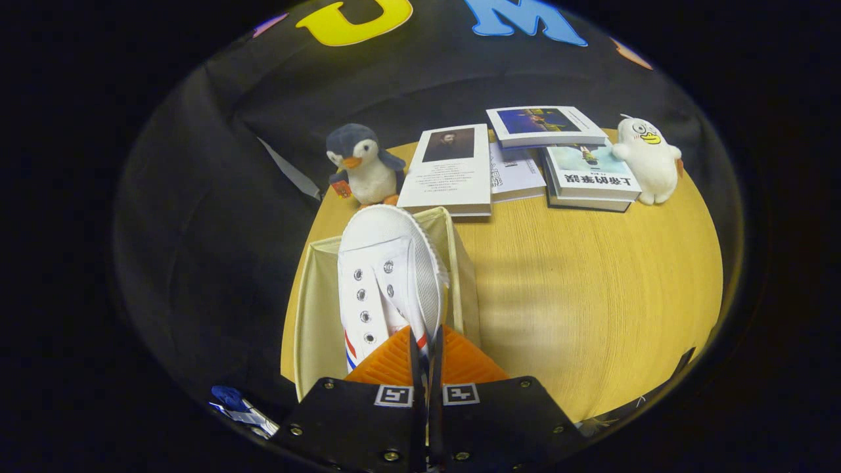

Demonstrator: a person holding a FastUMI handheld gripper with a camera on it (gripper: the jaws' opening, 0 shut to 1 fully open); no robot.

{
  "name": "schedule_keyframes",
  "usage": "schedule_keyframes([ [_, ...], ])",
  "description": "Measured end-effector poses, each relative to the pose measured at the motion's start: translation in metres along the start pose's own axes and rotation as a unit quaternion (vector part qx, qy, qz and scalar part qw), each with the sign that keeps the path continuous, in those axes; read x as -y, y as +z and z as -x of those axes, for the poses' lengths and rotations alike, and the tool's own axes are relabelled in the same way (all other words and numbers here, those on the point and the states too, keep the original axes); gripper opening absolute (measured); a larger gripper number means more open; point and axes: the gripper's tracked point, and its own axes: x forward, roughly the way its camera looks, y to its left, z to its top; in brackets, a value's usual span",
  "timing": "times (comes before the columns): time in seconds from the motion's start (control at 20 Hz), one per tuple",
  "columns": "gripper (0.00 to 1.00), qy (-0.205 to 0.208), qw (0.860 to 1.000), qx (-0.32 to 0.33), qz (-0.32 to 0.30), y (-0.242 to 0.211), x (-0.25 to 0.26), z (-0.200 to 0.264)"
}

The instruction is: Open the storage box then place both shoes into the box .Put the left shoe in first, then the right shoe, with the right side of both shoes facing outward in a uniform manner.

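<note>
Gripper view: our hand-held gripper (426,355) pinches the white canvas shoe (387,276) by its side wall; its long axis runs straight ahead from the fingers, toe over the open storage box (309,309) on the bench (578,282).

The gripper (426,358) has two broad black housing blocks side by side, meeting along a narrow central seam. Each block carries a small square black-and-white marker tag on its front inner corner, one either side of the seam, and round metal screw heads dot the blocks' outer corners and near edges. Ahead of the blocks, two ribbed wedge-shaped fingers (394,361) taper forward, their ridges running in fine parallel lines.
</note>
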Motion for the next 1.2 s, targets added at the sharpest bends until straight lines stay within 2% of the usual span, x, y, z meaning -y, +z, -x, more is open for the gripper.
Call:
schedule_keyframes([
  [0.5,0.02,-0.058,0.997,-0.036,0.021,-0.029,-0.002,-0.047],
  [0.75,0.03,-0.118,0.991,-0.020,0.058,-0.026,0.010,-0.055],
  [0.8,0.11,-0.103,0.992,-0.023,0.065,-0.029,0.001,-0.053],
  [0.95,0.46,-0.060,0.996,0.018,0.071,-0.014,-0.021,-0.042],
  [1.0,0.68,-0.045,0.996,0.028,0.077,-0.010,-0.027,-0.033],
  [1.1,0.95,-0.033,0.992,0.061,0.104,0.002,-0.031,-0.010],
  [1.2,0.97,-0.037,0.985,0.101,0.136,0.016,-0.026,0.020],
])
